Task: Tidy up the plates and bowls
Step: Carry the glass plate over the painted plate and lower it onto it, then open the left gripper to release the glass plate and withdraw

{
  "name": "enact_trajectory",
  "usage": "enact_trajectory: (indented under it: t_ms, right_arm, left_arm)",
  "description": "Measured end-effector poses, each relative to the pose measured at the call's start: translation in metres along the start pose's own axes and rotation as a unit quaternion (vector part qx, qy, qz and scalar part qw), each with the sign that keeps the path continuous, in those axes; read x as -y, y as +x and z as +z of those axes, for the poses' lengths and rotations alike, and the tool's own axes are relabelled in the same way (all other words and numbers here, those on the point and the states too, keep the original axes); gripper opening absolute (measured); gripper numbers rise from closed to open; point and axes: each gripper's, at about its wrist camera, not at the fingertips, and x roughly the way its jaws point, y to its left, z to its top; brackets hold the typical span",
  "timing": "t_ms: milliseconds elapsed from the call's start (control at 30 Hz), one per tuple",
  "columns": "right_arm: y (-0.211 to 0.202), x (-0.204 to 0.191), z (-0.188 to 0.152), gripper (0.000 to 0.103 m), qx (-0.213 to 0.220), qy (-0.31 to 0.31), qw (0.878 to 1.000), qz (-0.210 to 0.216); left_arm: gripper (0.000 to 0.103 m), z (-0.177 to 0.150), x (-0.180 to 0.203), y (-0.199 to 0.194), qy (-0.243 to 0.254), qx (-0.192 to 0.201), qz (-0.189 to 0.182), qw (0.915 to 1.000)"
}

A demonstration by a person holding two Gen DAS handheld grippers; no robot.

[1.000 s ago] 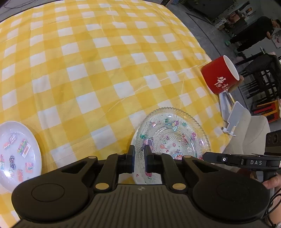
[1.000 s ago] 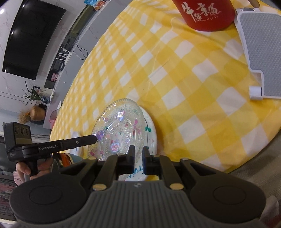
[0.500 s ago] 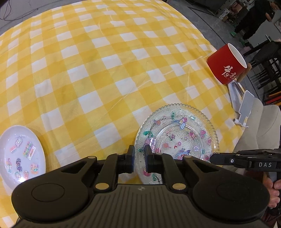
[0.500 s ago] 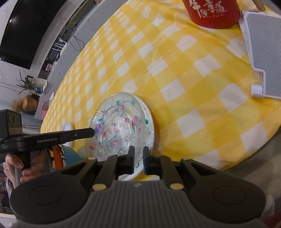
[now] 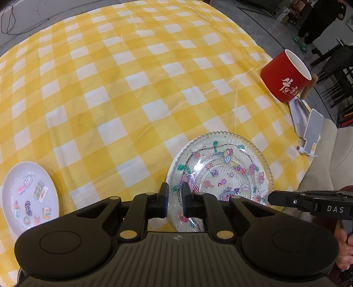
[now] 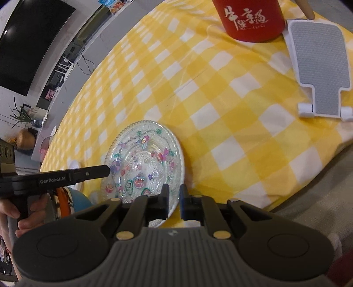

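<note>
A clear glass plate (image 5: 220, 176) with coloured stickers sits inside a white plate (image 6: 179, 163), whose rim shows along its right side in the right wrist view. The pair is near the table's front edge over the yellow checked cloth (image 5: 132, 88). My left gripper (image 5: 175, 198) is shut on the glass plate's left rim. My right gripper (image 6: 174, 198) is shut on the opposite rim of the stacked plates. Each gripper shows in the other's view, the right gripper (image 5: 272, 197) and the left gripper (image 6: 106, 171). A small white plate (image 5: 28, 194) with stickers lies at the far left.
A red mug (image 5: 286, 77) with white lettering stands at the right edge of the table, also seen as the mug (image 6: 249, 19) up close. A white phone stand (image 6: 320, 77) lies beside it. A hand (image 6: 24, 220) holds the left gripper's handle. People stand beyond the table.
Both grippers have tipped a little with the plates held between them, so the glass plate now shows more fully and farther out in both views. Neither grip has changed.
</note>
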Motion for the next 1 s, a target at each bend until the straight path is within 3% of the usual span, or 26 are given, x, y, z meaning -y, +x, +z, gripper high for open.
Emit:
enact_trajectory:
  t_ms: [133, 267, 367, 533, 600, 633, 667, 700, 767, 800, 900, 1000]
  right_arm:
    - [0.002, -0.003, -0.001, 0.009, 0.001, -0.006, 1.0, -0.002]
    - [-0.002, 0.0, 0.0, 0.009, 0.008, -0.007, 1.0, -0.002]
    - [-0.008, -0.009, -0.003, 0.009, 0.034, -0.043, 0.998, -0.017]
    - [-0.008, -0.02, -0.007, 0.011, 0.051, -0.08, 0.994, -0.046]
    - [-0.009, -0.022, -0.008, 0.027, 0.061, -0.09, 0.993, -0.054]
    - [-0.011, -0.023, -0.008, 0.047, 0.068, -0.092, 0.992, -0.054]
    - [-0.013, -0.024, -0.008, 0.057, 0.077, -0.093, 0.991, -0.052]
    - [-0.016, -0.024, -0.008, 0.058, 0.086, -0.096, 0.99, -0.05]
    - [-0.02, -0.027, -0.007, 0.075, 0.095, -0.102, 0.989, -0.05]
    - [-0.022, -0.029, -0.007, 0.078, 0.099, -0.103, 0.989, -0.049]
    - [-0.027, -0.034, -0.006, 0.089, 0.11, -0.113, 0.987, -0.037]
    - [-0.035, -0.048, -0.005, 0.097, 0.129, -0.139, 0.981, -0.032]
  left_arm:
    - [0.012, 0.0, 0.0, -0.001, 0.0, 0.002, 0.004, 1.0]
    - [0.012, -0.001, 0.008, -0.007, 0.016, 0.035, 0.044, 0.9983]
    - [0.012, -0.002, 0.012, -0.012, 0.029, 0.047, 0.04, 0.9977]
    - [0.015, -0.005, 0.016, -0.019, 0.046, 0.08, 0.079, 0.9926]
    - [0.024, -0.006, 0.017, -0.022, 0.048, 0.09, 0.09, 0.9907]
    - [0.029, -0.006, 0.018, -0.024, 0.053, 0.097, 0.1, 0.9888]
    - [0.031, -0.007, 0.02, -0.027, 0.057, 0.107, 0.108, 0.9866]
    - [0.036, -0.008, 0.02, -0.03, 0.058, 0.119, 0.115, 0.9845]
    - [0.043, -0.007, 0.02, -0.037, 0.05, 0.135, 0.113, 0.9831]
    - [0.049, -0.007, 0.019, -0.041, 0.045, 0.14, 0.11, 0.9829]
    - [0.051, -0.006, 0.015, -0.052, 0.031, 0.149, 0.117, 0.9814]
    - [0.059, -0.007, 0.002, -0.068, 0.003, 0.169, 0.124, 0.9778]
